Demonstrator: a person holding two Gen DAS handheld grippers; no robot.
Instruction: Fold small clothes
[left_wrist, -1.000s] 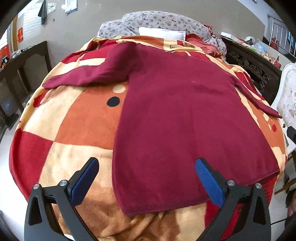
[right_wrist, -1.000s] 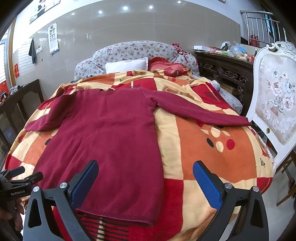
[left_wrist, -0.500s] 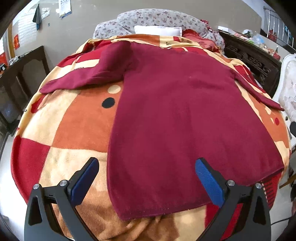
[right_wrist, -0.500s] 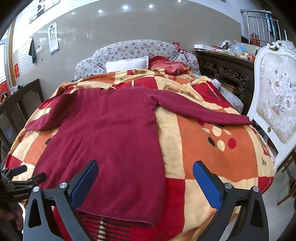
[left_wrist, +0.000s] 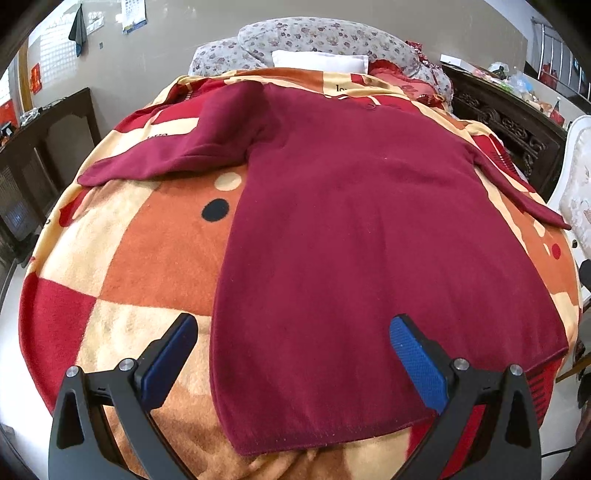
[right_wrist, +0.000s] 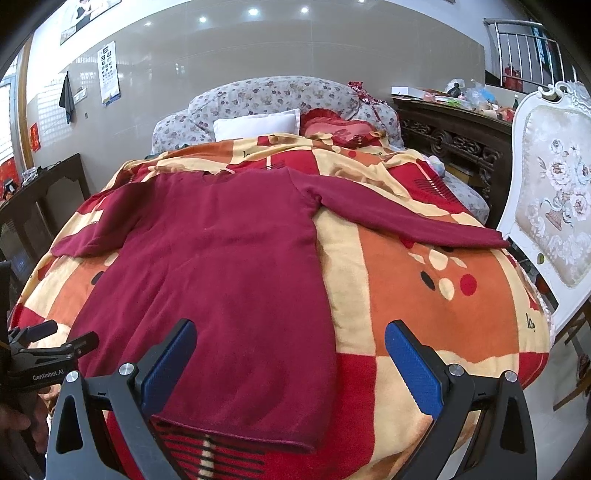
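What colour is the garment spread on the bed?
Dark red, plain; the garment shows best in the left wrist view.

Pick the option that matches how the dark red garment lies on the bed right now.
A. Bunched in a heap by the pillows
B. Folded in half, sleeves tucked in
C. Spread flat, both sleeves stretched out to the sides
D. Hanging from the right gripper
C: the dark red garment lies flat on the blanket, sleeves out sideways, and both grippers are open and empty.
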